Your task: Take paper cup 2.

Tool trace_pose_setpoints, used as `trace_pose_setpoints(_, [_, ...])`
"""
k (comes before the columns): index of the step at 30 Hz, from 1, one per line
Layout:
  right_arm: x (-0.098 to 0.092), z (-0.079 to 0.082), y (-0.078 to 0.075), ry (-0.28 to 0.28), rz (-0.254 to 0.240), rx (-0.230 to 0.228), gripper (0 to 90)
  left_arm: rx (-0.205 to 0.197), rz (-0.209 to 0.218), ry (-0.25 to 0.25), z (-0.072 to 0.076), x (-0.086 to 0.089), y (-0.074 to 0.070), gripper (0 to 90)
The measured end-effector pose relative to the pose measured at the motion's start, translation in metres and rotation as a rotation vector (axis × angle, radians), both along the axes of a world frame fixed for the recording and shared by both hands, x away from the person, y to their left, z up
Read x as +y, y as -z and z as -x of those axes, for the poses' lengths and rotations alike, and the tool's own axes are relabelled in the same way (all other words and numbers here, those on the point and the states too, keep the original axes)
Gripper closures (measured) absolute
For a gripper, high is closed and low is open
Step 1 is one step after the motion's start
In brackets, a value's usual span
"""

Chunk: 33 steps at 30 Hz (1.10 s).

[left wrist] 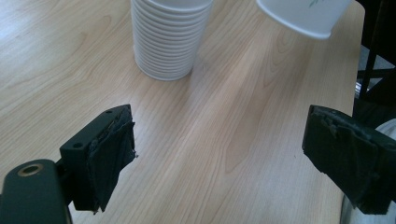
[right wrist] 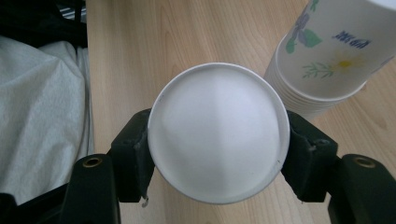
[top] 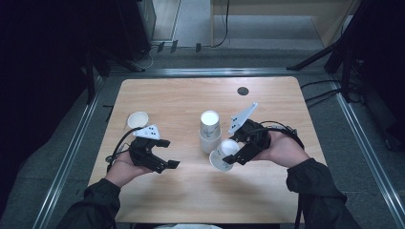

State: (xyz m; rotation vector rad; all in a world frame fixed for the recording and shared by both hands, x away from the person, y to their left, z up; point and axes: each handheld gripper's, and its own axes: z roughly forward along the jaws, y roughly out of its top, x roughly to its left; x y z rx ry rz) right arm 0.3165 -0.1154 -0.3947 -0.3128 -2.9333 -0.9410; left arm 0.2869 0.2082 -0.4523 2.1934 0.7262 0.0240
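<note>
Here, the right gripper [top: 235, 155] has its fingers clamped on a white paper cup [right wrist: 218, 132], beside the stack of paper cups [top: 209, 132]. The left gripper [left wrist: 219, 158] hangs over the wooden surface [top: 191, 191], fingers spread and empty.

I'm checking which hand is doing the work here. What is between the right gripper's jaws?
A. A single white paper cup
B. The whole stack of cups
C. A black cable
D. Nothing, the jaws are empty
A. In the right gripper view the right gripper has one jaw on each side of a single paper cup, pressed against its wall, while the stack of cups stands apart on the table.
</note>
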Motion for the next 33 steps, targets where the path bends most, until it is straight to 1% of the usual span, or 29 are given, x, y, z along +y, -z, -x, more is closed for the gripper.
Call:
trace_pose_setpoints(5, [-0.003, 0.002, 0.014, 0.019, -0.012, 0.005, 35.0, -0.003, 0.001, 0.017, -0.003, -0.005, 0.001, 9.3])
trace_pose_setpoints(9, [-0.006, 0.002, 0.025, 0.037, -0.025, 0.017, 34.9, 0.0, 0.004, 0.035, -0.006, -0.009, 0.002, 9.3])
trace_pose_setpoints(10, [-0.006, 0.003, 0.028, 0.039, -0.03, 0.016, 34.9, -0.002, 0.001, 0.038, -0.006, -0.01, 0.003, 9.3])
trace_pose_setpoints(12, [-0.006, 0.004, 0.034, 0.029, -0.036, -0.003, 34.9, -0.003, -0.001, 0.046, -0.007, -0.013, 0.004, 9.3])
trace_pose_setpoints(15, [-0.005, 0.005, 0.041, 0.033, -0.069, -0.01, 35.0, -0.006, 0.012, 0.053, -0.007, -0.015, 0.004, 9.3])
trace_pose_setpoints(17, [-0.005, 0.004, 0.044, 0.041, -0.087, -0.002, 35.0, -0.009, 0.02, 0.06, -0.007, -0.016, 0.004, 9.3])
trace_pose_setpoints(18, [-0.004, 0.004, 0.046, 0.04, -0.107, 0.009, 35.0, -0.012, 0.024, 0.063, -0.007, -0.017, 0.004, 9.3])
trace_pose_setpoints(20, [-0.004, 0.003, 0.048, 0.044, -0.131, 0.018, 35.0, -0.012, 0.02, 0.07, -0.006, -0.018, 0.004, 9.3])
trace_pose_setpoints(25, [-0.002, 0.003, 0.052, 0.035, -0.148, 0.023, 35.0, -0.006, 0.025, 0.079, -0.006, -0.022, 0.006, 9.3])
trace_pose_setpoints(29, [0.0, 0.003, 0.053, 0.041, -0.166, 0.028, 35.1, -0.008, 0.034, 0.099, -0.006, -0.027, 0.007, 9.3])
trace_pose_setpoints(33, [0.003, 0.002, 0.051, 0.037, -0.21, 0.042, 35.1, -0.002, 0.053, 0.121, -0.005, -0.031, 0.008, 9.3])
